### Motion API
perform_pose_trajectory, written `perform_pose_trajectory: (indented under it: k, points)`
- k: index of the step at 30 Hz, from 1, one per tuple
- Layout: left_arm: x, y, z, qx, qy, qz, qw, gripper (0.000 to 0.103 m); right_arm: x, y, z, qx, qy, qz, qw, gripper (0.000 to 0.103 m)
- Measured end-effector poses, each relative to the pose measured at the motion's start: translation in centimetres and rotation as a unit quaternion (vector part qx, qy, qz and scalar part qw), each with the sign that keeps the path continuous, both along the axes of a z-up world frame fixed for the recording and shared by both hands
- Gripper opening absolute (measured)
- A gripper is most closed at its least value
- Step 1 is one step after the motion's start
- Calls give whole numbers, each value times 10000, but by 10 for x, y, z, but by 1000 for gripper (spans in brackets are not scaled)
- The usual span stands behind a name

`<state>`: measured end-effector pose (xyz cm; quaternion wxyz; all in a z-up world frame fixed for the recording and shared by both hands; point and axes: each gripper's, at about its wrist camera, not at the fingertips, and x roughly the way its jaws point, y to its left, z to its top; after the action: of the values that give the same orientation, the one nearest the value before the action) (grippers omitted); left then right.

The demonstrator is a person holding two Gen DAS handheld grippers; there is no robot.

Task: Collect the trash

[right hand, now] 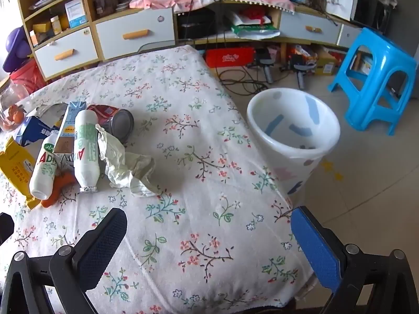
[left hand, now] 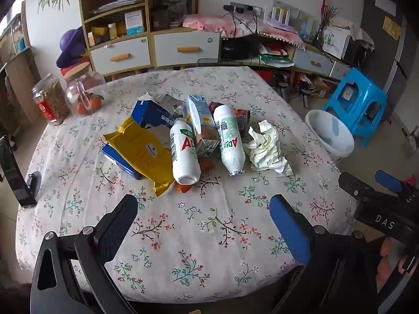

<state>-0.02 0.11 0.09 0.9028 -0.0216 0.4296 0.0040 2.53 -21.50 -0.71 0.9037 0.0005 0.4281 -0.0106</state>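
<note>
A pile of trash lies mid-table: two white AD bottles (left hand: 183, 154) (left hand: 230, 141), a milk carton (left hand: 201, 120), a yellow pouch (left hand: 144, 151), a blue box (left hand: 152, 115), a can (right hand: 115, 123) and crumpled paper (left hand: 267, 146). The paper also shows in the right wrist view (right hand: 125, 162). A white bin (right hand: 290, 133) stands on the floor right of the table. My left gripper (left hand: 204, 214) is open and empty, hovering over the near table. My right gripper (right hand: 209, 230) is open and empty above the table's right edge, near the bin.
Two glass jars (left hand: 52, 99) (left hand: 83, 91) stand at the table's far left. A blue plastic stool (right hand: 377, 78) sits behind the bin. Cabinets with drawers (left hand: 183, 47) line the back wall, with cables and clutter on the floor (right hand: 248, 78).
</note>
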Motion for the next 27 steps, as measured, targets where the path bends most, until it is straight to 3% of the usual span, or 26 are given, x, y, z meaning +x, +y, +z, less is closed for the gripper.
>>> perform_pose_trajectory:
  k: [27]
  points:
    - [-2, 5, -7, -25, 144, 47, 9999, 102, 0, 4, -8, 77, 54, 8, 10000, 103]
